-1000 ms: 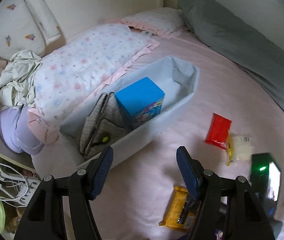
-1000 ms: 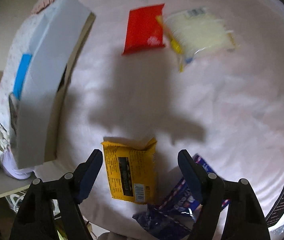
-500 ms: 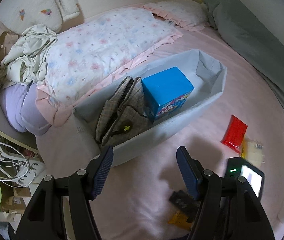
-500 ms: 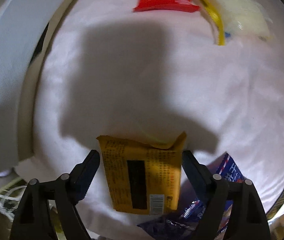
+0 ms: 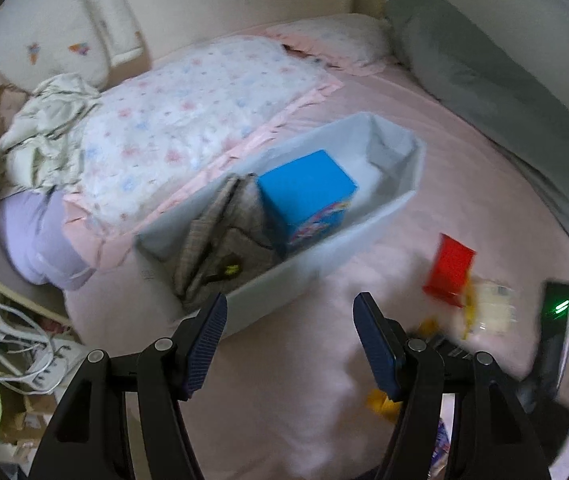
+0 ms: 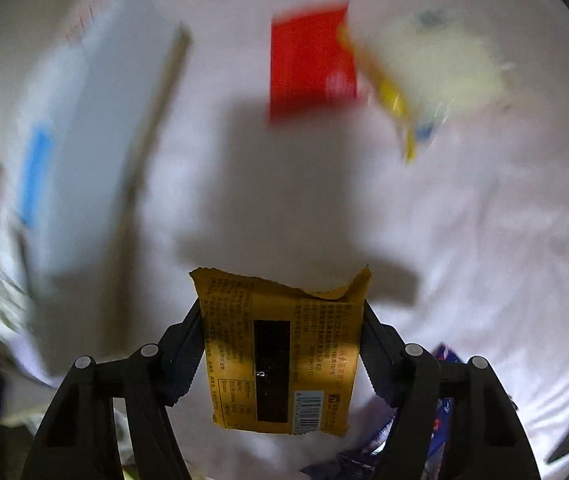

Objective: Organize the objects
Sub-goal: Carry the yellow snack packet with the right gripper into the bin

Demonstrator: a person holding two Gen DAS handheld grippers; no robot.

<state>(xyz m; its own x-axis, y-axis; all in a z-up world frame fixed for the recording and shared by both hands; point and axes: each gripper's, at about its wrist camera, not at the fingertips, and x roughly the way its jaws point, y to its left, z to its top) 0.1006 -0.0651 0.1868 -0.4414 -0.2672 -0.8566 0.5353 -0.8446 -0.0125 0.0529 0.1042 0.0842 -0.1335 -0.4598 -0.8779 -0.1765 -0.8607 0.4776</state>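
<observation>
My right gripper (image 6: 282,320) is shut on a yellow snack packet (image 6: 280,352), lifted above the pink bedsheet (image 6: 484,240). A red packet (image 6: 310,60) and a pale packet (image 6: 436,64) lie further ahead; both also show in the left wrist view, the red packet (image 5: 450,268) and the pale one (image 5: 492,312). A grey fabric bin (image 5: 388,212) holds a blue box (image 5: 308,196) and a plaid pouch (image 5: 224,248). My left gripper (image 5: 290,328) is open and empty, hovering near the bin's near side.
A floral quilt (image 5: 188,128), pillows and crumpled clothes (image 5: 40,128) lie behind the bin. A grey bolster (image 5: 504,92) runs along the right. A blue-purple packet (image 6: 440,420) lies under my right gripper. Cables (image 5: 0,344) hang off the bed's left edge.
My right gripper closed on the yellow packet and lifted it off the sheet. The left wrist view shifted slightly; its jaws stay open.
</observation>
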